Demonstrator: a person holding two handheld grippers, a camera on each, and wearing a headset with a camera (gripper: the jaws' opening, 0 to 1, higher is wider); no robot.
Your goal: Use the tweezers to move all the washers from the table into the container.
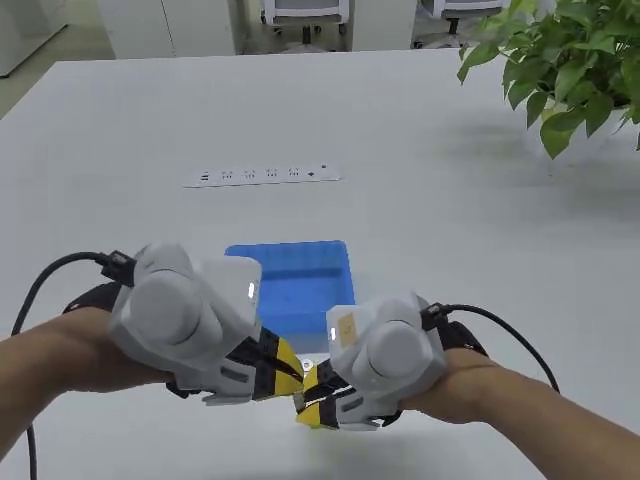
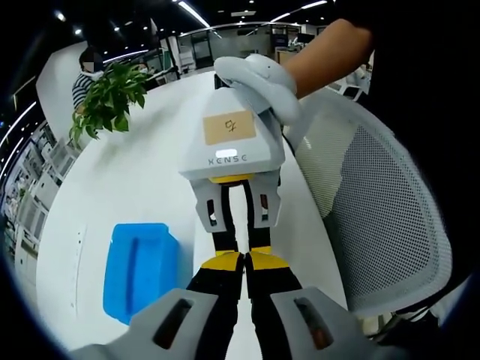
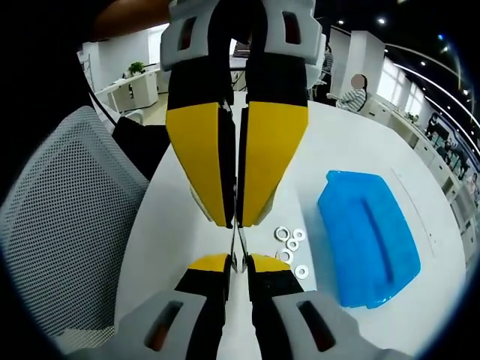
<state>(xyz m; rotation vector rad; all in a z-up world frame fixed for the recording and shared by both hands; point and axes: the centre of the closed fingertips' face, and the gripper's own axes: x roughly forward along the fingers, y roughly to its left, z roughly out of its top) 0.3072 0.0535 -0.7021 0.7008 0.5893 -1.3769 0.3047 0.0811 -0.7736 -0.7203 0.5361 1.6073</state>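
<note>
My two grippers meet tip to tip over the table's near edge, the left gripper [image 1: 288,368] coming in from the left and the right gripper [image 1: 312,398] from the right. In the right gripper view the right gripper [image 3: 236,262] is shut on thin metal tweezers [image 3: 238,238]. The left gripper [image 3: 238,187] faces it from above, its yellow jaws shut on the same strip. Several washers [image 3: 292,245] lie on the white table just beside the tips. The blue container [image 3: 367,236] [image 1: 300,285] [image 2: 139,270] sits right beyond them. The left gripper [image 2: 245,260] looks shut in its own view.
A white power strip [image 1: 262,176] lies mid-table beyond the container. A potted green plant [image 1: 570,60] stands at the far right. A mesh office chair [image 2: 375,217] is behind the near table edge. People sit at desks in the background.
</note>
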